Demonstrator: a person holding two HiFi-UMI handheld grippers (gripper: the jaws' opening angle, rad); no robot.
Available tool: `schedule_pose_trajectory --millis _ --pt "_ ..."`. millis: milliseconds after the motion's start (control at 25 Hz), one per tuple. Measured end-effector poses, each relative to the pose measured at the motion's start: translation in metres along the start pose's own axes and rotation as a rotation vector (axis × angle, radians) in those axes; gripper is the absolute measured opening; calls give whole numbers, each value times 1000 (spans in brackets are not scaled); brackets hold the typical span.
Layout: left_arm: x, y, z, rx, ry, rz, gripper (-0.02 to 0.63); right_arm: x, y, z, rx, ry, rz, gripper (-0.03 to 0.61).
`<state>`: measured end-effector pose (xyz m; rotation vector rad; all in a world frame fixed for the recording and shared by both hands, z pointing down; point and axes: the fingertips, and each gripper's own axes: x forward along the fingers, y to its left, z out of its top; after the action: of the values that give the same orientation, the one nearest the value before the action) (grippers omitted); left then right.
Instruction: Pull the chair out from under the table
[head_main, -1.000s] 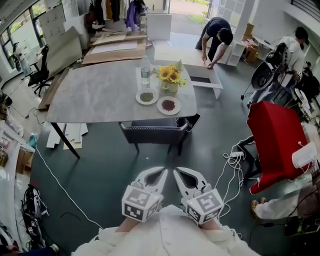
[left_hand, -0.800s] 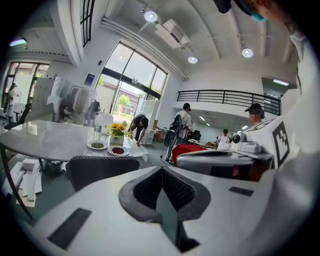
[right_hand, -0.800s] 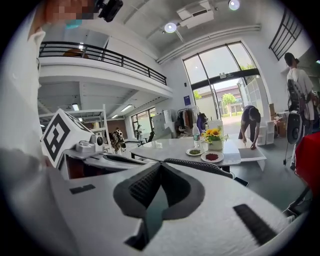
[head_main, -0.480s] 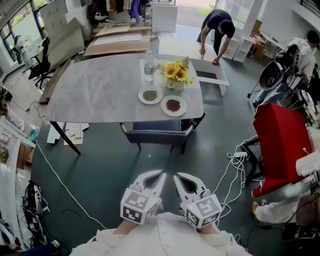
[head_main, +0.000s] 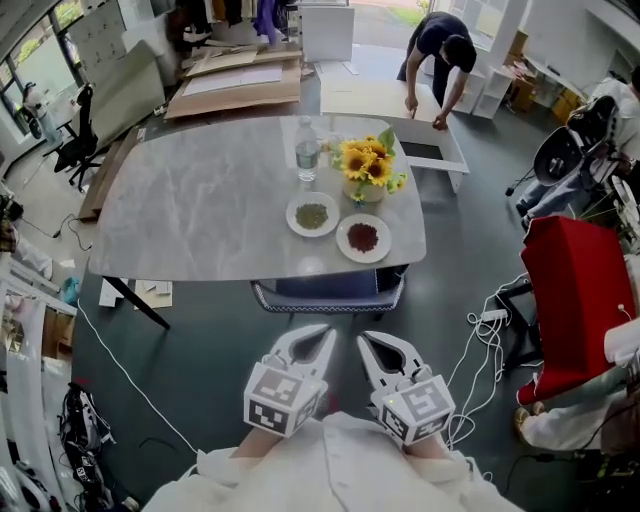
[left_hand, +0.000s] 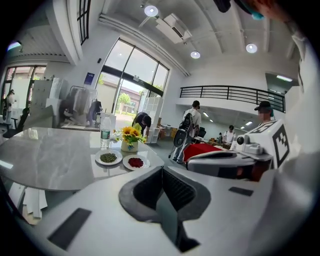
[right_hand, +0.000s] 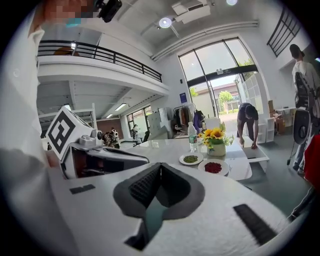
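Observation:
A dark chair (head_main: 328, 294) is tucked under the near edge of the grey marble table (head_main: 200, 200); only its back rim and part of the seat show. My left gripper (head_main: 322, 334) and right gripper (head_main: 367, 341) sit side by side just short of the chair's back, touching nothing. Both are shut and empty. In the left gripper view the shut jaws (left_hand: 161, 171) point over the table top (left_hand: 50, 155). The right gripper view has the jaws (right_hand: 160, 167) aimed the same way, with the table (right_hand: 160, 150) ahead.
On the table stand a water bottle (head_main: 307, 156), a vase of sunflowers (head_main: 368, 172) and two plates of food (head_main: 312, 214) (head_main: 363, 237). A red seat (head_main: 580, 290) and floor cables (head_main: 480, 330) lie to the right. A person (head_main: 440, 45) bends over beyond the table.
Both grippers and the head have moved forward toward the table. The chair's back, well ahead of the fingertips a second ago, now lies just in front of them. Jaws stayed shut.

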<state>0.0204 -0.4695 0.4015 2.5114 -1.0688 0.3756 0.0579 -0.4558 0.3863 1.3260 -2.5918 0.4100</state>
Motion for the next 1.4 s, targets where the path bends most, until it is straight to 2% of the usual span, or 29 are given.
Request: schedule_pose_trajectory --millis 200,480,560,800,1000,1160,1400 --pt "17 32 21 41 26 -15 15 25 -15 18 8 -9 -42 3" --pt "41 50 44 121 26 -84 15 58 -35 34 22 -33 -86 3" --pt "44 58 40 139 41 -80 15 65 -34 36 18 -31 -82 3" --pt "51 58 39 117 79 -121 15 77 -33 32 -7 9 -28 3" --pt "55 65 38 139 60 -97 15 83 -43 34 -26 29 -9 3" --pt "54 69 30 138 81 -59 15 81 -45 33 -42 48 20 3" --pt "56 70 17 218 137 -27 15 82 -50 18 -91 91 62 5"
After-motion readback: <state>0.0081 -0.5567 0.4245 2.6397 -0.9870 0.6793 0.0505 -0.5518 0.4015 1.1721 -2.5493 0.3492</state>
